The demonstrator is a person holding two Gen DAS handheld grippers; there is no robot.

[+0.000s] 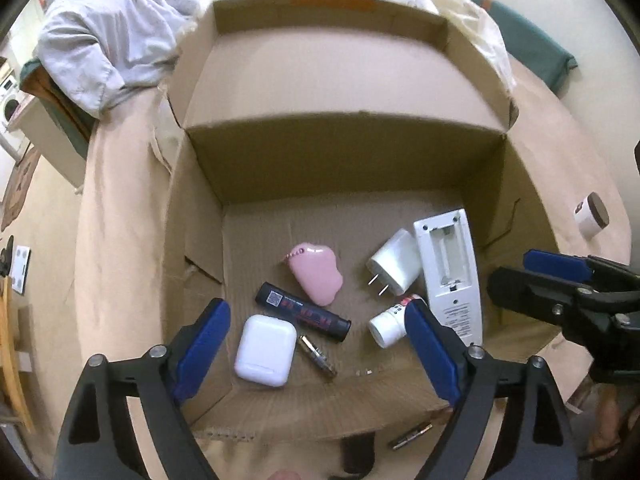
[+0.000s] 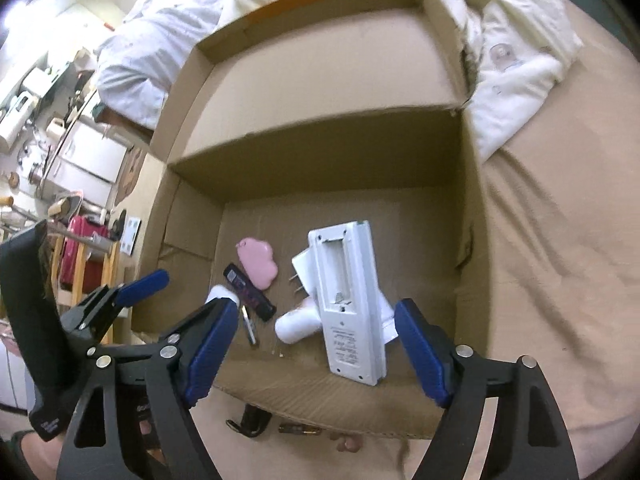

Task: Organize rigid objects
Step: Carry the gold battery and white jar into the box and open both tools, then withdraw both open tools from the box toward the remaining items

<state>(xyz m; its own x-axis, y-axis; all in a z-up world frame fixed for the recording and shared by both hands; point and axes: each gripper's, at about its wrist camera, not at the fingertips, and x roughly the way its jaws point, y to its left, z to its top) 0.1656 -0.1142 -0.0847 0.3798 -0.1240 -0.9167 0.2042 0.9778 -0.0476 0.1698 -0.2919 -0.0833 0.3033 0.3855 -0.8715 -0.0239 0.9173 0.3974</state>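
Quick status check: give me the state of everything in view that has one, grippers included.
Left gripper: open, empty.
Right gripper: open, empty.
Cardboard box: open, flaps up.
Remote: face down, battery cover off, compartment empty.
Earbud case: lid closed.
Charger plug: lying on its side, unplugged.
Loose battery: lying flat in the box.

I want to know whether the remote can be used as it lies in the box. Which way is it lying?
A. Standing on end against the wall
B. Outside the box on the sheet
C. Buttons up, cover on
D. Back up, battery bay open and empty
D: the remote lies flat in the box, back up, with the battery bay uncovered and no batteries in it.
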